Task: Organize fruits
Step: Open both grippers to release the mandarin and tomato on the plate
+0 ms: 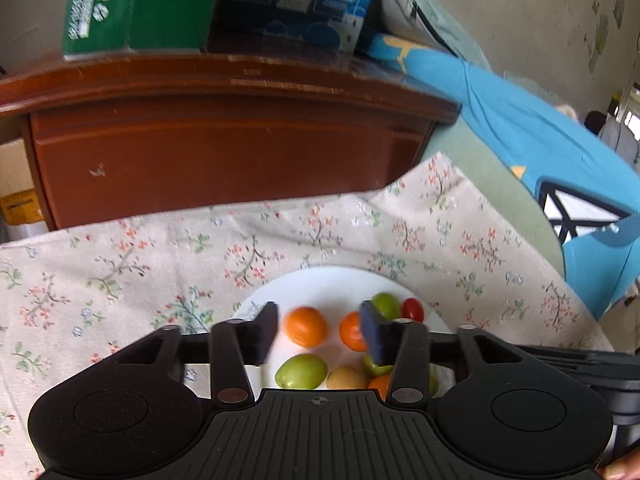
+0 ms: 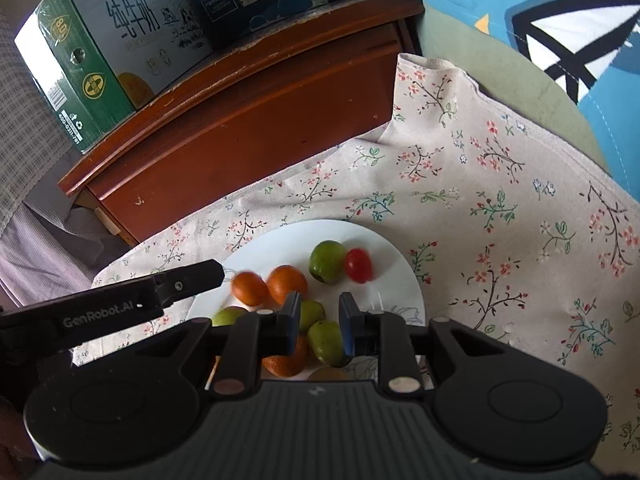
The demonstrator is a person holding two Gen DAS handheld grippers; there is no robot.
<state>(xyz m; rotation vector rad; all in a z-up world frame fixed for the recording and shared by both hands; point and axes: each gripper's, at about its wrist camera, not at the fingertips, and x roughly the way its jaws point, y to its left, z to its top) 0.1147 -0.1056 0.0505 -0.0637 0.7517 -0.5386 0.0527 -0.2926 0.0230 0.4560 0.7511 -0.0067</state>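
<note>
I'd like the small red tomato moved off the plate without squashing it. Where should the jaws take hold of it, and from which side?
Judging by its pose, grip the red tomato across its narrower middle, coming from above. It lies at the far edge of the white plate, with a green fruit close on its left, so set the jaws near-to-far rather than left-right, and close gently on the round, smooth skin.

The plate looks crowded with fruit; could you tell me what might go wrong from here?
1. The fruits lie close together on the plate, so either gripper may knock neighbours.
2. The red tomato sits near the rim and could roll onto the cloth.
3. The left gripper and right gripper could collide.
</note>
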